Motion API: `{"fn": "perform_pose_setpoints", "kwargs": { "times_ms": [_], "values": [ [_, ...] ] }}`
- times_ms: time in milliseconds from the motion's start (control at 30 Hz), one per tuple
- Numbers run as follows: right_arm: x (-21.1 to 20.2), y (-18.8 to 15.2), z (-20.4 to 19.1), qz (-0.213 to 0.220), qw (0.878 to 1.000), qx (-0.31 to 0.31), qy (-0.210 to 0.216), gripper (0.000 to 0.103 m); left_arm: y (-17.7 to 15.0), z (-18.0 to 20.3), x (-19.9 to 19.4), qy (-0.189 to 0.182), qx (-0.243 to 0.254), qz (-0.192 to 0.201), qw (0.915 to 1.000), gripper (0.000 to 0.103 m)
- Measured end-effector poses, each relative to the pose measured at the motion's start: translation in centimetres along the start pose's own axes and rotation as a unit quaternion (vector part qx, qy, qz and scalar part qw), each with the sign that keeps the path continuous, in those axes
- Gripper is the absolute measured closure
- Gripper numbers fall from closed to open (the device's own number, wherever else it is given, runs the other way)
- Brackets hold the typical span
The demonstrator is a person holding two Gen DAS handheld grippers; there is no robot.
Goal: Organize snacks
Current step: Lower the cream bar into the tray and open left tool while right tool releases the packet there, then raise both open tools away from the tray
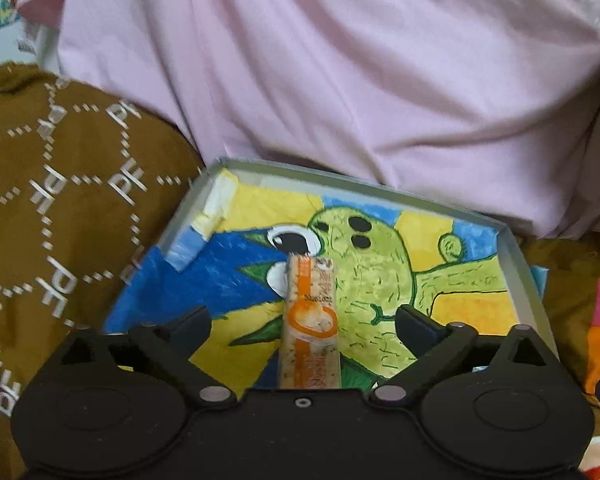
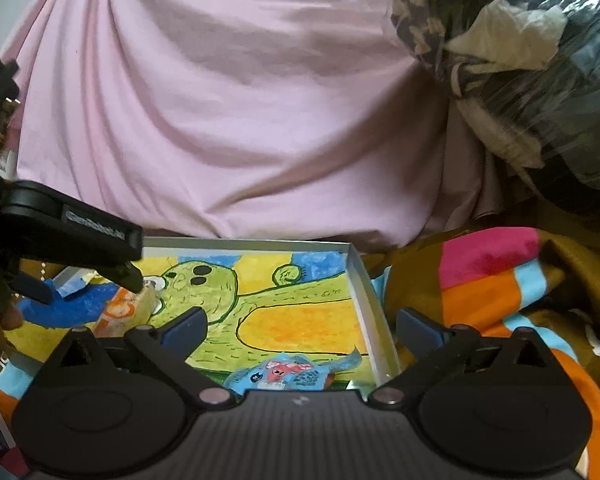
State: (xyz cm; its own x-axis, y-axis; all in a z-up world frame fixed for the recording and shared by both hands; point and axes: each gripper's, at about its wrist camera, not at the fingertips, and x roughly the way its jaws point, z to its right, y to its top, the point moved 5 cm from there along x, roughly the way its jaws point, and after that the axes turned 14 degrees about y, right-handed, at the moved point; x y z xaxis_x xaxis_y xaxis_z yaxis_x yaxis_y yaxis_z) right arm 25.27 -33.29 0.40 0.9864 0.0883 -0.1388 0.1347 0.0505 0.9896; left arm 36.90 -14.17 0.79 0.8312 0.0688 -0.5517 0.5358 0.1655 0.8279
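The long orange snack bar [image 1: 311,320] lies flat in the shallow tray [image 1: 518,264], on the painted green creature. It points straight away from the left gripper [image 1: 303,322], whose fingers are spread wide, not touching it. The right gripper [image 2: 302,326] is spread wide too, over a small blue snack packet [image 2: 283,372] near the tray's right wall.

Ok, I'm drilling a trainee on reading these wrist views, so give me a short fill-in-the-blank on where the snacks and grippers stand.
1. The long orange-and-white snack stick lies inside the shallow grey ____ lined with a green cartoon drawing.
2. The left gripper stands ____ around that stick, pads clear of it.
3. The crinkled snack packet before the right gripper is mostly ____ in colour.
4. Behind the box hangs a ____ cloth.

Missing words: box; open; blue; pink
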Motion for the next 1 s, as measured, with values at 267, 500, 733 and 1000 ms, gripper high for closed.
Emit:
{"fn": "perform_pose_setpoints", "kwargs": {
  "times_ms": [267, 500, 733, 1000],
  "values": [
    [-5.8, 0.6, -0.8, 0.036, 0.999, 0.001, -0.004, 0.0, -0.8, -2.8, -5.6, 0.006, 0.014, 0.037, 0.9992, 0.001],
    [-11.8, 1.4, -3.3, 0.068, 0.997, -0.04, 0.004, 0.0, -3.2, -6.1, -10.5, 0.027, 0.005, 0.058, 0.9979, 0.001],
    [-16.2, 1.4, -4.7, 0.068, 0.998, -0.016, 0.007, 0.0, -5.9, -9.1, -14.4, 0.016, 0.017, 0.053, 0.9983, 0.001],
    [-20.3, 0.5, -5.9, 0.054, 0.998, 0.024, 0.011, 0.0, -9.4, -12.3, -16.6, 0.02, 0.023, 0.038, 0.9988, 0.001]
  ]
}}
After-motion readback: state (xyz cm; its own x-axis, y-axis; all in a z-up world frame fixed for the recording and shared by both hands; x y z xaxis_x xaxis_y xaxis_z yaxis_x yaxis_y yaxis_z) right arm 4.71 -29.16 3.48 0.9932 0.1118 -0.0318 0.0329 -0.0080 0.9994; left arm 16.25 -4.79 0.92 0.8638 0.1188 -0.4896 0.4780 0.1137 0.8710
